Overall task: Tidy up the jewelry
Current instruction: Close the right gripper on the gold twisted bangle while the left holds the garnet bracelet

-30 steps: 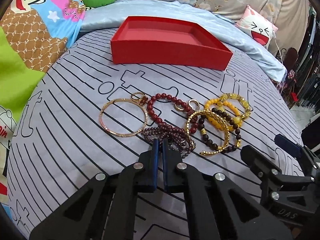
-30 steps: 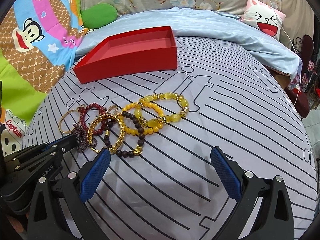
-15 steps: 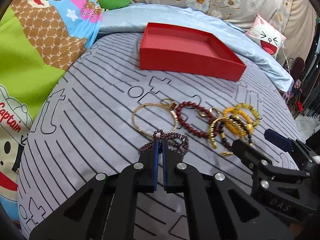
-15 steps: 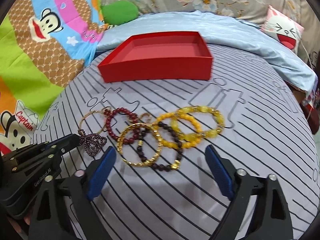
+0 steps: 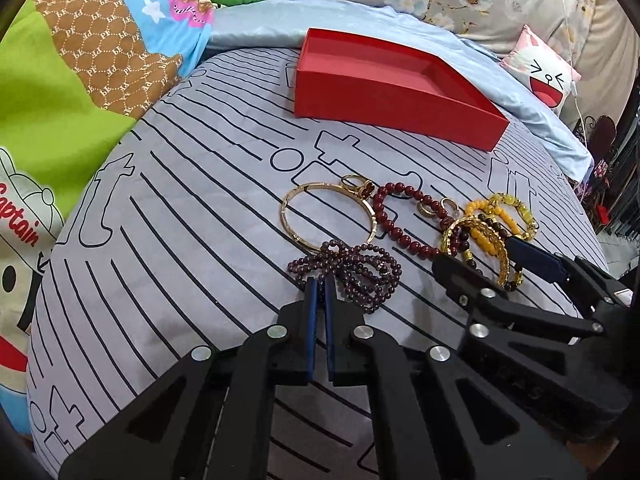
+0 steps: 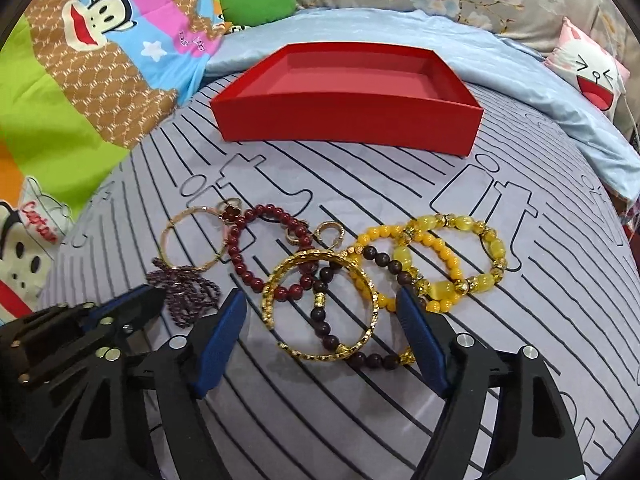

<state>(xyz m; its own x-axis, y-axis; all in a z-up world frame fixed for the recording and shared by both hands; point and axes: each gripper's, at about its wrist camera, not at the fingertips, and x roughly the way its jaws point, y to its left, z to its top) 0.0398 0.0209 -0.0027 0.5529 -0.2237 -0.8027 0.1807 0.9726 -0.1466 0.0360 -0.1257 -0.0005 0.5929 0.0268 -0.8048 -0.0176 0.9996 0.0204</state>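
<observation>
1. Your left tongs point(image 5: 319, 280) are pinched nearly closed on the purple bead strand point(image 5: 352, 270); its loops bunch up right at the blue tips, on the bed sheet point(image 5: 192, 240).
2. Your right tongs point(image 6: 320, 308) are spread wide, gripping nothing. The fingers sit either side of the gold twisted bangle point(image 6: 320, 308), low over it; can't tell whether they touch the sheet.
3. From the right wrist view, the dark brown bead bracelet point(image 6: 326, 320) crosses through that gold bangle, and its far end overlaps the orange bead bracelet point(image 6: 404, 264).
4. The yellow stone bracelet point(image 6: 476, 256) lies furthest to your right and overlaps the orange one.
5. The red bead bracelet point(image 6: 260, 248) lies left of the gold bangle, with its lower edge under the bangle's rim.
6. The thin gold bangle point(image 5: 328, 216) lies flat, just beyond the purple strand and touching it at the near edge.
7. Small rings: one with a red stone point(image 5: 360, 186) at the thin bangle's far rim, two more point(image 6: 316, 234) beside the red beads.
8. The red box point(image 6: 348, 116) sits open at the far side of the sheet, well apart from the pile. No jewelry is visible inside it.
9. A cartoon blanket point(image 6: 80, 80) is on the left, and a cat-face pillow point(image 5: 548, 80) is at far right.
</observation>
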